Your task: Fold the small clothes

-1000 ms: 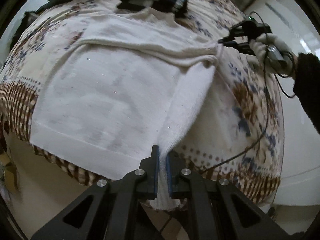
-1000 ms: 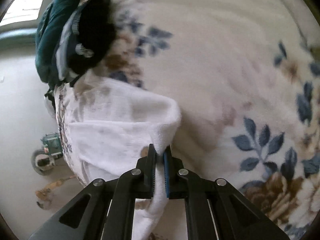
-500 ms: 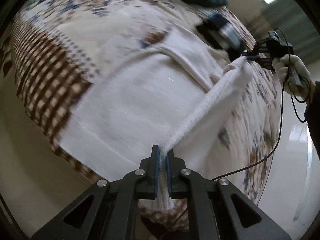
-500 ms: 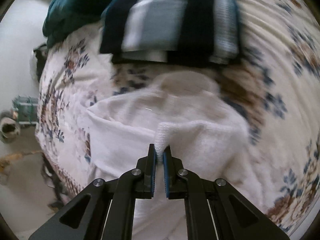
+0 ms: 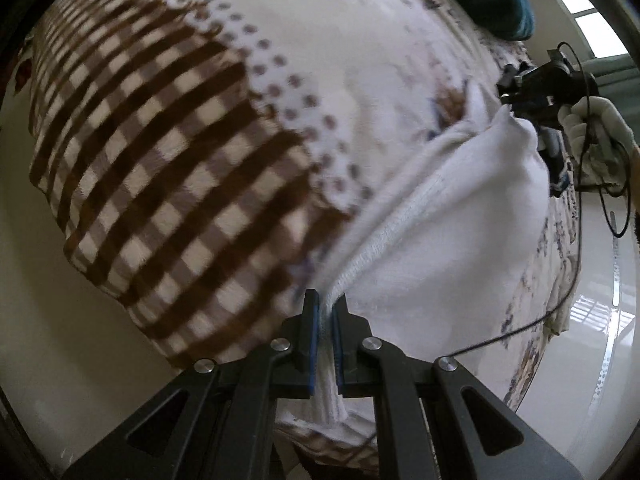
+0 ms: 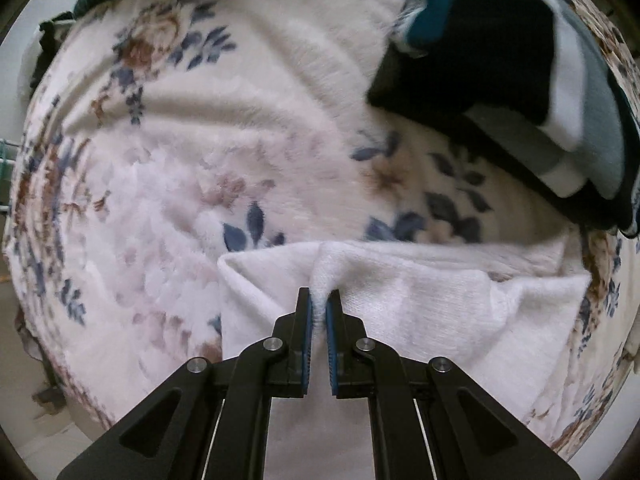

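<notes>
White garment point(image 5: 452, 216), pinched at one edge by the closed left gripper point(image 5: 326, 316) and the closed right gripper point(image 6: 319, 308), has been lifted and carried across the bed point(image 5: 168, 152); a fold is judged underway.

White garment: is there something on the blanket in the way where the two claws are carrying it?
Nothing visible blocks it. Both the left claw and the right claw are shut on the white garment. The floral blanket ahead is bare; the folded striped clothes lie off to the right.
</notes>
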